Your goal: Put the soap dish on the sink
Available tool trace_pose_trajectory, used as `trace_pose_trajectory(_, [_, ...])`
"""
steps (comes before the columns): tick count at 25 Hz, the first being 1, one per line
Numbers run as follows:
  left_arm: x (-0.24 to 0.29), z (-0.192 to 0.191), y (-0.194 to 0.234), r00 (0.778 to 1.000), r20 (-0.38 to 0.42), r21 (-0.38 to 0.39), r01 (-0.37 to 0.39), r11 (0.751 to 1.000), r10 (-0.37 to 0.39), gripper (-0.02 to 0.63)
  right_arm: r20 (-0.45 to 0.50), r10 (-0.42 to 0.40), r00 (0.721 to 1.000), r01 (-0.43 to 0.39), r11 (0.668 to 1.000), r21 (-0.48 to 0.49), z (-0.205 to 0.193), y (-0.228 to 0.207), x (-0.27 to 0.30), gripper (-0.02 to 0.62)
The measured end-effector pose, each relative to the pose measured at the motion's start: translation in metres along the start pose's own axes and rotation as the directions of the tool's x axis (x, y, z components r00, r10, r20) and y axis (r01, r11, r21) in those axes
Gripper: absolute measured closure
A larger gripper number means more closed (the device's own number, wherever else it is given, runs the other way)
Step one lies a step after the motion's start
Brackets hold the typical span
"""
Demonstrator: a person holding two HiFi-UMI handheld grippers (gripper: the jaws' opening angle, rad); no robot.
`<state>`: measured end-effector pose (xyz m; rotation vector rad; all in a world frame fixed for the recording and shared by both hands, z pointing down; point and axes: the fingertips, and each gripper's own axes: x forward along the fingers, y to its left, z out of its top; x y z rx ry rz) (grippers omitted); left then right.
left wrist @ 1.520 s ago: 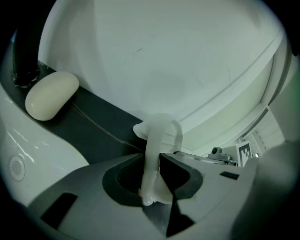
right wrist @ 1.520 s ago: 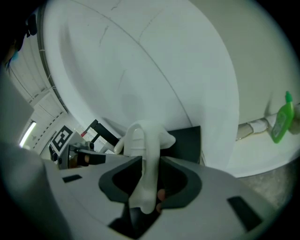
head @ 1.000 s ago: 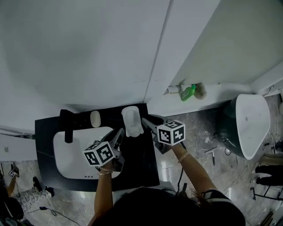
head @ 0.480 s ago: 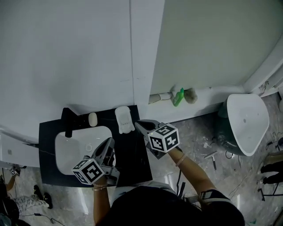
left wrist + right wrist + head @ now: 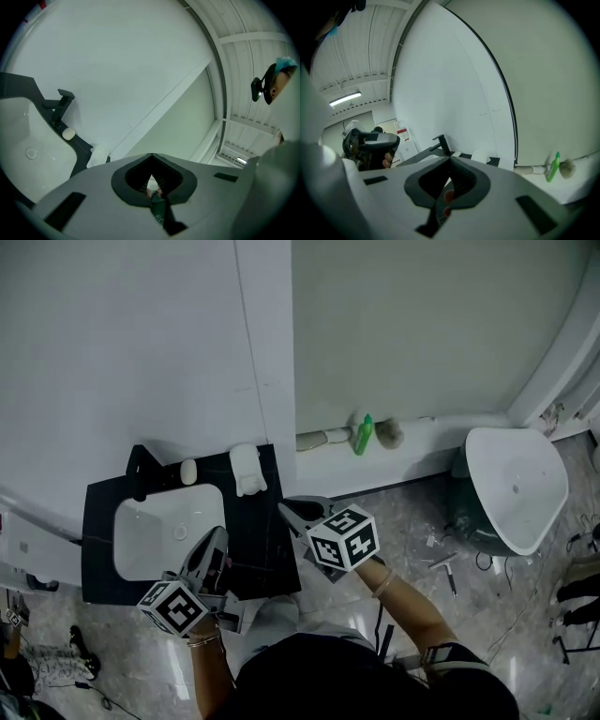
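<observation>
The white soap dish [image 5: 247, 470] lies on the black sink counter [image 5: 272, 559], at its back right corner near the wall. It shows too in the left gripper view as the soap dish [image 5: 97, 155] and in the right gripper view as the soap dish [image 5: 480, 157]. A pale soap bar [image 5: 188, 472] sits behind the white basin [image 5: 164, 531], beside the black faucet [image 5: 141, 470]. My left gripper [image 5: 214, 542] hovers over the counter's front edge, shut and empty. My right gripper [image 5: 289, 511] hangs off the counter's right side, shut and empty. Both are well clear of the dish.
A green bottle [image 5: 362, 435] stands on a ledge by a white pipe [image 5: 323, 438] along the wall. To the right, a white bowl-shaped fixture [image 5: 514, 486] stands on the marble floor, with small tools [image 5: 442, 563] near it. A light wall rises behind the sink.
Both grippers drew back from the soap dish toward me and rose, and their jaws went from open to shut. The dish stays on the counter.
</observation>
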<state>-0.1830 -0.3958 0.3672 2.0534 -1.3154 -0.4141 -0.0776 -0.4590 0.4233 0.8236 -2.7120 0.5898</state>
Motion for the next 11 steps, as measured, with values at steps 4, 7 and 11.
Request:
trace_pose_trajectory(4, [-0.023, -0.018, -0.024, 1.0, 0.015, 0.04, -0.008, 0.999, 0.008, 0.604, 0.007, -0.002, 1.0, 0.002, 1.0, -0.011, -0.014, 0.018, -0.03, 0.576])
trace_pose_trajectory(7, [-0.032, -0.034, -0.036, 0.999, 0.022, 0.05, -0.032, 0.998, 0.031, 0.604, 0.006, -0.002, 1.0, 0.002, 1.0, -0.015, -0.021, 0.024, -0.048, 0.577])
trace_pose_trajectory(11, [-0.049, -0.058, -0.042, 0.994, 0.004, 0.067, -0.11, 0.992, 0.11, 0.604, -0.003, 0.011, 1.0, -0.011, 1.0, -0.026, -0.032, 0.039, -0.07, 0.577])
